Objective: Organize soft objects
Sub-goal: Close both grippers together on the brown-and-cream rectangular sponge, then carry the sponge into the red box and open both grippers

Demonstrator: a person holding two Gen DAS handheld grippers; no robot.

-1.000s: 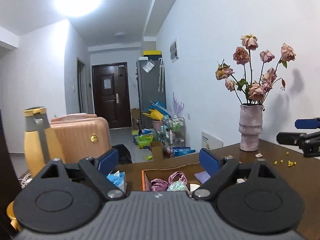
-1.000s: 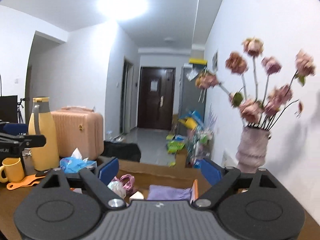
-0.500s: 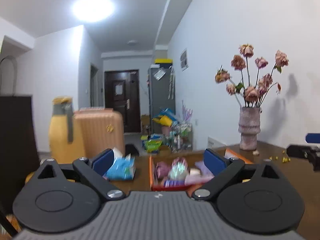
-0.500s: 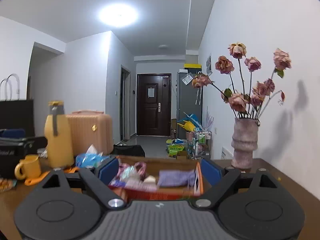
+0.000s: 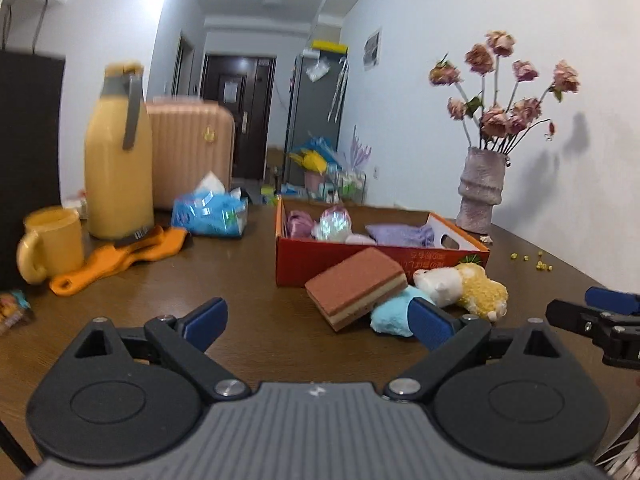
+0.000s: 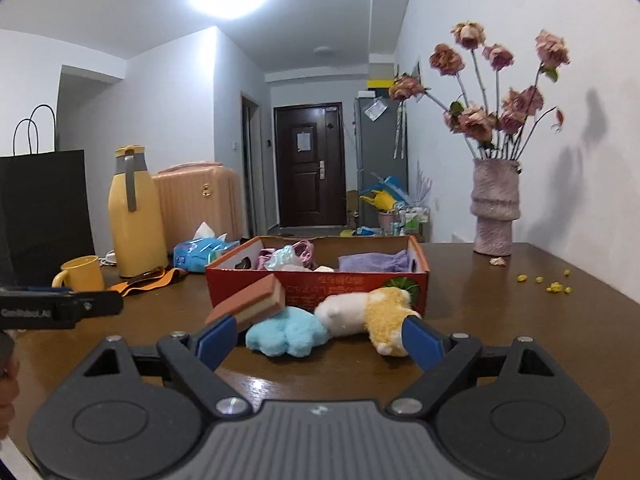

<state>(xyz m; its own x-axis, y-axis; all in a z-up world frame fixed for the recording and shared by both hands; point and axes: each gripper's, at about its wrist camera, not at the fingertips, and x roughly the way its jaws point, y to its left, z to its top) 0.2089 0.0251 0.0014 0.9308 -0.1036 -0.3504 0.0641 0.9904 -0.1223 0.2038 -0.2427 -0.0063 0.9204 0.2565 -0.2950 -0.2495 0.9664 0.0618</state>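
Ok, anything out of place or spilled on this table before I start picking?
Yes. Small yellow bits and a fallen petal lie scattered near the vase. The sponge leans tilted on the blue toy, outside the box.

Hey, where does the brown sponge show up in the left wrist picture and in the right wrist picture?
Left wrist view: the brown sponge sits right of centre, leaning on the blue plush paw, before the red box.
Right wrist view: the sponge sits left of centre, above the left fingertip.
Shared landmark: the vase of dried roses by the right wall.
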